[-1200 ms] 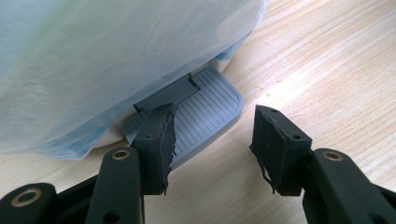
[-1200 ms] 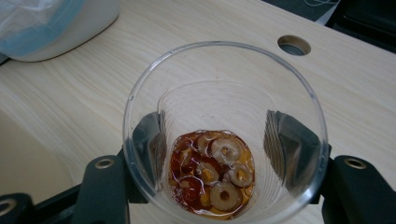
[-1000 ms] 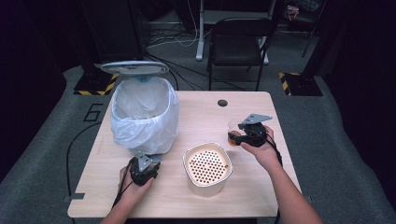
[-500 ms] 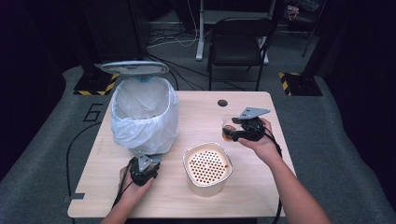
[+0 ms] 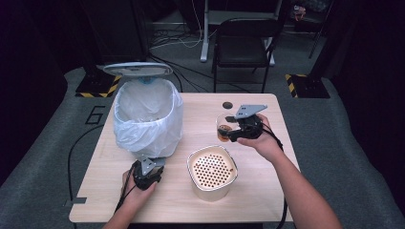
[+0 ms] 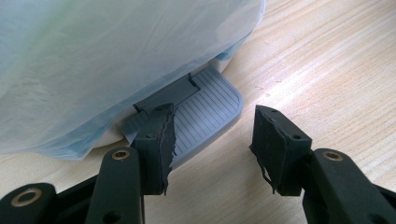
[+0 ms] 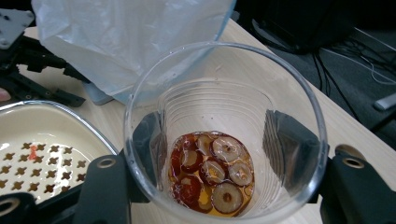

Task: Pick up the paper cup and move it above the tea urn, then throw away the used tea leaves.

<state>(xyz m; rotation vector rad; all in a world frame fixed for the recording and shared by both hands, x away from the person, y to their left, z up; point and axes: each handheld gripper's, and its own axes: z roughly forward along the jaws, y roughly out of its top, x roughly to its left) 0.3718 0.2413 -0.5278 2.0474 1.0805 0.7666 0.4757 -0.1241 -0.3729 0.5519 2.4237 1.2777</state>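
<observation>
Right claw (image 5: pixel 230 131): I am gripping a clear plastic cup (image 7: pixel 224 135) by its sides, both pads pressing its wall; I am holding it off the table (image 5: pixel 200 107), above and just beyond the strainer pot (image 5: pixel 212 171)
Cup contents: brown liquid and sliced red fruit rounds (image 7: pixel 212 173) are sitting at the bottom
Left claw (image 6: pixel 212 144): I am resting one jaw on the bin's grey pedal (image 6: pixel 205 114); jaws are as closed as they get, clamping nothing
Bin (image 5: pixel 148 117): standing near the table's left edge, lined with a white bag, lid (image 5: pixel 137 69) raised
</observation>
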